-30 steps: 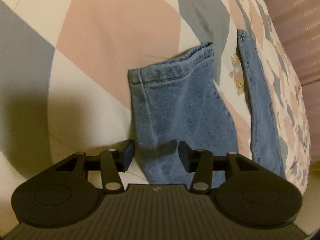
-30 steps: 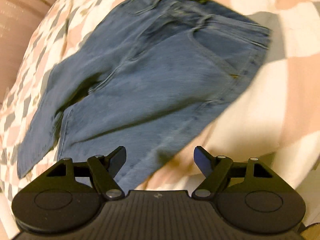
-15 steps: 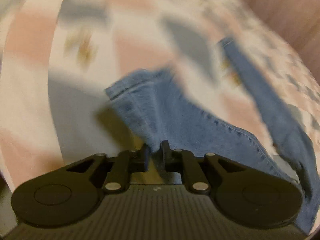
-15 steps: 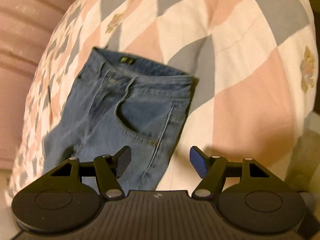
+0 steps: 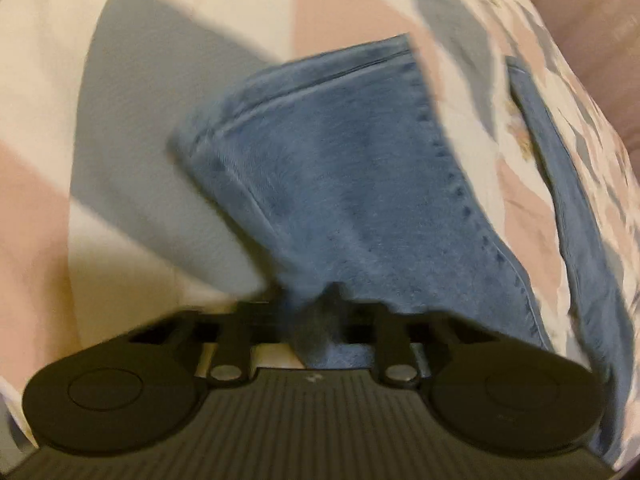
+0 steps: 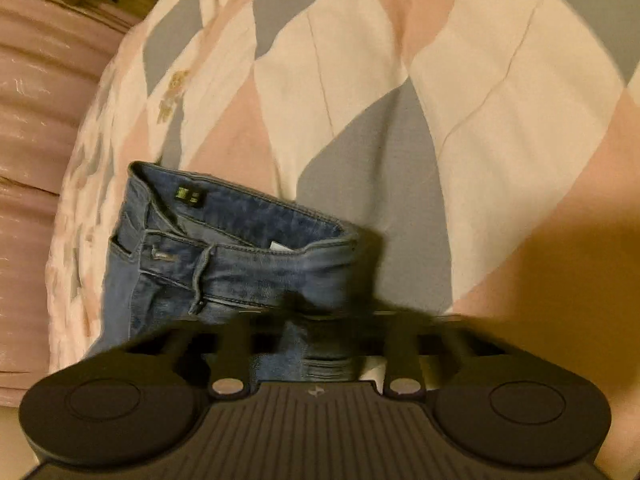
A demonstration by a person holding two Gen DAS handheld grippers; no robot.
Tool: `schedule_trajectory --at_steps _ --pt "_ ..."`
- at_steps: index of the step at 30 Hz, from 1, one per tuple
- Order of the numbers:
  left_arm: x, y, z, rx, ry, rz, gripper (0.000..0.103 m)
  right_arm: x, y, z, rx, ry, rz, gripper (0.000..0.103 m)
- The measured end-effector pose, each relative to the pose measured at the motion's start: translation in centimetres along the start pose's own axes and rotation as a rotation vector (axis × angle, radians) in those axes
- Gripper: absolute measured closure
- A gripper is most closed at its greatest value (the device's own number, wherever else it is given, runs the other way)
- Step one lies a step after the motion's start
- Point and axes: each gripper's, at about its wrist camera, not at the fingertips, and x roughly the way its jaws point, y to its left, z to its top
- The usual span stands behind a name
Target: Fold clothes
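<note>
Since one second ago, both claws are seen closed on the jeans where each was then spread wide above the cloth; the right claw, then near the thigh, is now found at the waist.

Left wrist view: the left gripper [image 5: 316, 312] is seen pinched narrow on a fold of denim, the cloth bunched between the fingers. One leg [image 5: 360, 184] of the jeans is seen running up and away from the grip, its hem [image 5: 320, 68] at the far end and a stitched seam along its right edge. The other leg [image 5: 560, 200] is seen to the right, apart from the first, with bedding showing between them. The frame is blurred by motion. The jeans are laid on a bedspread [image 5: 152, 100] of pink, grey and white diamonds.

Right wrist view: a ribbed pink surface [image 6: 36, 120] is noted at the left edge. The waistband [image 6: 248, 220] is seen open, with a green label [image 6: 188, 196] inside and a belt loop at the front. The right gripper [image 6: 316, 316] is seen drawn in on the denim just below the waistband; the fingertips are blurred. The bedspread [image 6: 480, 120] is seen beyond and to the right.
</note>
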Motion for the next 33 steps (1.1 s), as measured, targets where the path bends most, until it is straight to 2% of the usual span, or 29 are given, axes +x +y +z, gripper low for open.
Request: schedule_trajectory --at_steps 2,5,7,10,12,14,15,17,19,23,24,26,28,30,33 --pt "-2.2 -0.8 0.0 0.055 -0.031 -0.001 0.096 -1.9 1.0 0.4 -0.036 -0.016 0.001 0.092" --pt "-6.6 -1.2 -0.2 0.082 -0.083 -0.051 0.096 -7.0 2.6 1.3 -0.082 -0.032 0.078 0.093" --pt "-10.0 -1.4 -0.6 0.115 -0.122 -0.070 0.096 -9.8 3.7 2.1 -0.117 -0.045 0.099 0.093" --pt "-13.6 -1.1 -1.7 0.175 -0.161 -0.068 0.096 -12.5 3.2 2.8 -0.141 -0.035 0.084 0.093" --pt "-13.5 -0.7 -2.5 0.240 -0.168 -0.016 0.096 -13.1 2.0 2.8 -0.162 -0.008 0.043 0.092" --pt "-10.9 -0.3 -3.6 0.297 -0.122 0.063 0.095 -11.0 -0.4 1.7 -0.185 0.057 -0.070 0.089" --pt "-9.3 -0.1 -4.3 0.326 -0.086 0.109 0.094 -9.9 -1.2 1.2 -0.203 0.085 -0.122 0.075" --pt "-7.1 0.5 -6.3 0.380 -0.012 0.191 0.093 -9.6 -0.4 0.1 -0.275 0.092 -0.128 0.073" --pt "-7.0 1.5 -8.2 0.401 0.019 0.240 0.086 -9.3 0.5 -1.0 -0.348 0.100 -0.134 0.073" --pt "-9.5 3.8 -9.7 0.327 0.030 0.325 0.086 -8.7 2.3 -3.1 -0.493 0.116 -0.146 0.071" --pt "-10.5 3.8 -9.7 0.313 0.011 0.323 0.088 -8.6 2.7 -3.6 -0.529 0.120 -0.149 0.071" --pt "-12.4 2.9 -9.5 0.308 -0.041 0.272 0.088 -8.3 3.6 -4.7 -0.601 0.128 -0.155 0.070" --pt "-13.1 0.9 -9.5 0.353 -0.077 0.232 0.087 -7.7 4.4 -5.8 -0.668 0.145 -0.160 0.071" --pt "-12.3 -1.6 -9.2 0.389 -0.074 0.197 0.087 -5.2 4.7 -7.3 -0.683 0.235 -0.171 0.071" --pt "-10.1 -4.9 -8.3 0.394 -0.043 0.132 0.087 -2.1 3.4 -8.5 -0.665 0.334 -0.370 0.071"
